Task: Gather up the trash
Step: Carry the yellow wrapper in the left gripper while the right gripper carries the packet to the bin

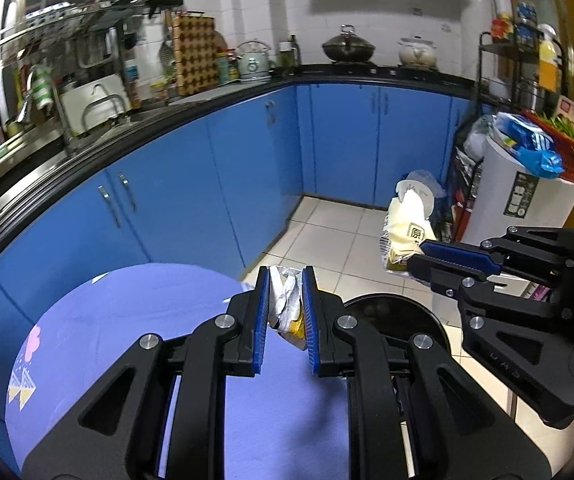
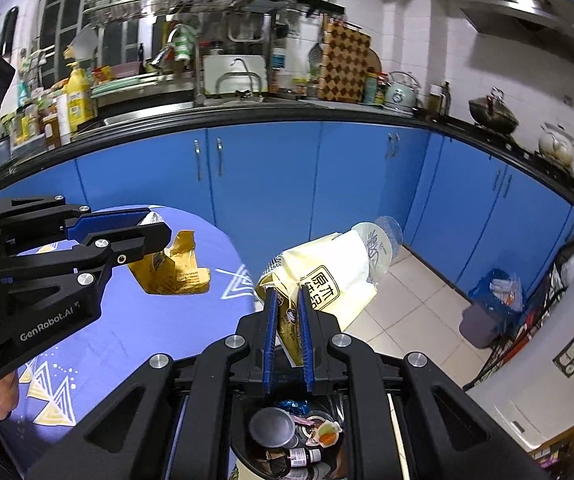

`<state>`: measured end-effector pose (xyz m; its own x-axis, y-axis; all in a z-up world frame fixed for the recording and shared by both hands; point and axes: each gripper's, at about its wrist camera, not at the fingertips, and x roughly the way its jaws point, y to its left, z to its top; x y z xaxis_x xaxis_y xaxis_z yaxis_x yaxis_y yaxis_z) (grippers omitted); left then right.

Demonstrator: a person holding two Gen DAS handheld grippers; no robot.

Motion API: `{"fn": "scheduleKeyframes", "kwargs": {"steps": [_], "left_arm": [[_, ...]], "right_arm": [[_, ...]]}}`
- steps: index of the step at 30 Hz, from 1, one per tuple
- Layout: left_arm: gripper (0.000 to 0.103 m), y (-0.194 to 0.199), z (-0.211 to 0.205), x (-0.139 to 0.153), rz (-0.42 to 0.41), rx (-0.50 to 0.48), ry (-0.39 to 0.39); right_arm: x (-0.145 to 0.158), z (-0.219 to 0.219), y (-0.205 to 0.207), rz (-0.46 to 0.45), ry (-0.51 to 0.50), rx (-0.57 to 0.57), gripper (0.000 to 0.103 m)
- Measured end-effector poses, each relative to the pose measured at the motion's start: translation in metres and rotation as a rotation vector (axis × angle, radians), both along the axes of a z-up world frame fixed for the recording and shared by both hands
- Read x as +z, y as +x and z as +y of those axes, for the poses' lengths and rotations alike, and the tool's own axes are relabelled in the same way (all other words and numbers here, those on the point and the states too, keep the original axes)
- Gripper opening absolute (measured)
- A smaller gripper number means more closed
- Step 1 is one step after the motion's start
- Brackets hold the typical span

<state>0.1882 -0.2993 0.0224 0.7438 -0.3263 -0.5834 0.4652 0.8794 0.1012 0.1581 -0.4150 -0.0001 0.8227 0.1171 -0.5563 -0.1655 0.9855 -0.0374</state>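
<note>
My left gripper point(image 1: 285, 276) pinches a crumpled yellow wrapper point(image 1: 287, 304) above the purple table point(image 1: 127, 320). My right gripper point(image 2: 287, 296) clamps a cream bag point(image 2: 327, 276) over the trash bin point(image 2: 287, 440), its long axis pointing up and away toward the blue cabinets point(image 2: 267, 180).

Purple patterned tablecloth point(image 2: 135, 340) over table
</note>
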Motion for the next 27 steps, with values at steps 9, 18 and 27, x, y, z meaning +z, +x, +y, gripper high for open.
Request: {"fn": "scheduleKeyframes", "kwargs": {"steps": [9, 18, 27], "left_arm": [[0.017, 0.009, -0.040, -0.006, 0.012, -0.049, 0.015], [0.017, 0.019, -0.056, -0.013, 0.019, -0.059, 0.028], [0.017, 0.027, -0.054, -0.016, 0.030, -0.039, 0.031]], "right_arm": [[-0.016, -0.034, 0.006, 0.018, 0.047, -0.038, 0.011], [-0.028, -0.050, 0.018, 0.048, 0.100, -0.044, 0.011], [-0.038, -0.052, 0.026, 0.076, 0.104, -0.031, 0.013]]}}
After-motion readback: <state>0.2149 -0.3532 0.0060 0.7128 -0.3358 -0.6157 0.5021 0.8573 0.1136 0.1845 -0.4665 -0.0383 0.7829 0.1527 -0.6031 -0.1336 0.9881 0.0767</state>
